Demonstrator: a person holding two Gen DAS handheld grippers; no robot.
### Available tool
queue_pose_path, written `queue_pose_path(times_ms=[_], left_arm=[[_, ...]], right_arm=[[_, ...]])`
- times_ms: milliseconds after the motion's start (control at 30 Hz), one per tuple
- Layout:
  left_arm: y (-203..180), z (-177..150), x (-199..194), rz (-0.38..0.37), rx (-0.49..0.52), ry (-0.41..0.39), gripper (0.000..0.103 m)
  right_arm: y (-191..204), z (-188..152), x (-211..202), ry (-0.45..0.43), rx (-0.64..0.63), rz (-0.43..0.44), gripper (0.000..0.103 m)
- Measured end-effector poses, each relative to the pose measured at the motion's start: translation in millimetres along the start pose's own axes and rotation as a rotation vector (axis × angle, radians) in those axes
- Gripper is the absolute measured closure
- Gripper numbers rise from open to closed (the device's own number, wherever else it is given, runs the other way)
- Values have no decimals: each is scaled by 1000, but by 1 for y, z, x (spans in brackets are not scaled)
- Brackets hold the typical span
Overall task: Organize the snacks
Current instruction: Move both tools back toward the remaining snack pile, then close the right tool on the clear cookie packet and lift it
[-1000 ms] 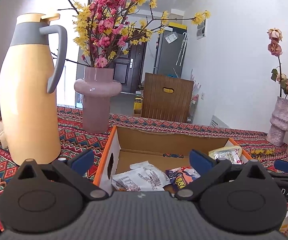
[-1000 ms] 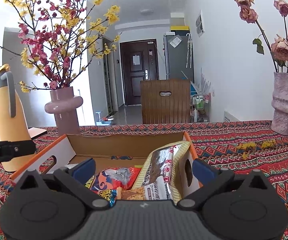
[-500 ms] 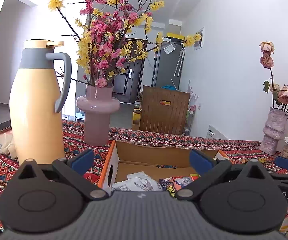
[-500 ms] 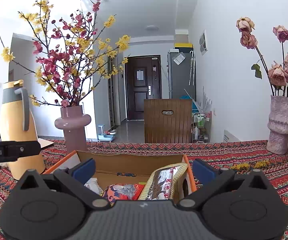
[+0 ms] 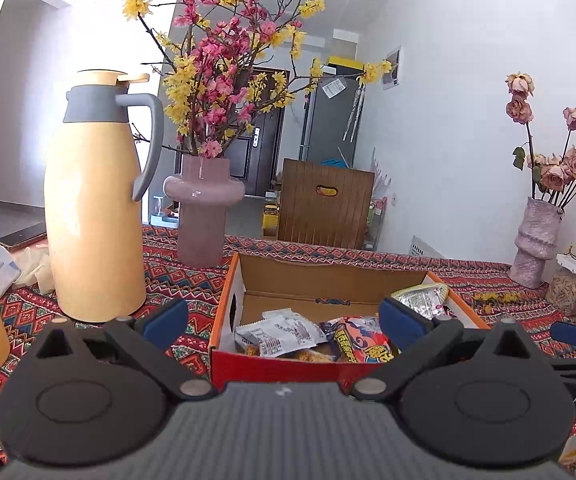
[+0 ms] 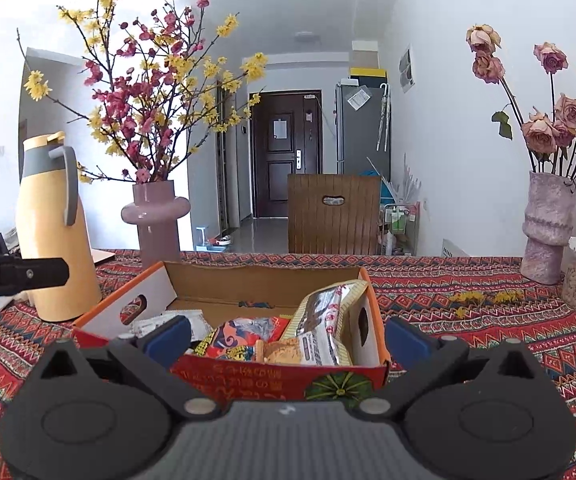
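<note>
The box (image 5: 224, 312) of snacks (image 5: 284, 334) sits on the worktop (image 5: 192, 280), straight ahead of both claws. In the left view it lies between and beyond the left claw (image 5: 284, 320), whose fingers are spread wide with nothing between them. The right claw (image 6: 286, 338) is likewise spread and empty, with the box (image 6: 272, 378) just past its tips and a tall packet (image 6: 322, 320) leaning on the box's right wall. A jug (image 5: 92, 208) and vase (image 5: 202, 216) stand left of the box.

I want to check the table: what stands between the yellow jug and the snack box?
In the left wrist view, the pink vase stands in that gap, farther back, between the jug and the box. Nearer, only tablecloth shows.
</note>
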State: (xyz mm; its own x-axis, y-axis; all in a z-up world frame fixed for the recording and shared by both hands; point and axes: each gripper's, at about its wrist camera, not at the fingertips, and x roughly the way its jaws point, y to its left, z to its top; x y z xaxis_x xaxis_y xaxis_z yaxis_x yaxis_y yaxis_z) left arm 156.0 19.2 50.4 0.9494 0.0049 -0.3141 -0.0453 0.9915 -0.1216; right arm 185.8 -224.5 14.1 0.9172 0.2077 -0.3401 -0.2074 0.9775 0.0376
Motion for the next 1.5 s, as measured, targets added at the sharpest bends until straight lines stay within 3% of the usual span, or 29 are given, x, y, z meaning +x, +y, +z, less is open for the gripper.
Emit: queue_pose_path(times_ms=[733, 1133, 1233, 1500], left_arm=[[38, -63, 3, 44, -24, 175, 0], [37, -71, 9, 27, -20, 201, 0], [36, -71, 9, 24, -20, 201, 0], [37, -71, 8, 16, -29, 199, 0]], right_arm=[[-22, -73, -23, 236, 12, -80, 0], [-16, -87, -17, 331, 19, -73, 0], [-15, -91, -8, 391, 24, -111, 0], [-17, -92, -9, 407, 46, -114, 0]])
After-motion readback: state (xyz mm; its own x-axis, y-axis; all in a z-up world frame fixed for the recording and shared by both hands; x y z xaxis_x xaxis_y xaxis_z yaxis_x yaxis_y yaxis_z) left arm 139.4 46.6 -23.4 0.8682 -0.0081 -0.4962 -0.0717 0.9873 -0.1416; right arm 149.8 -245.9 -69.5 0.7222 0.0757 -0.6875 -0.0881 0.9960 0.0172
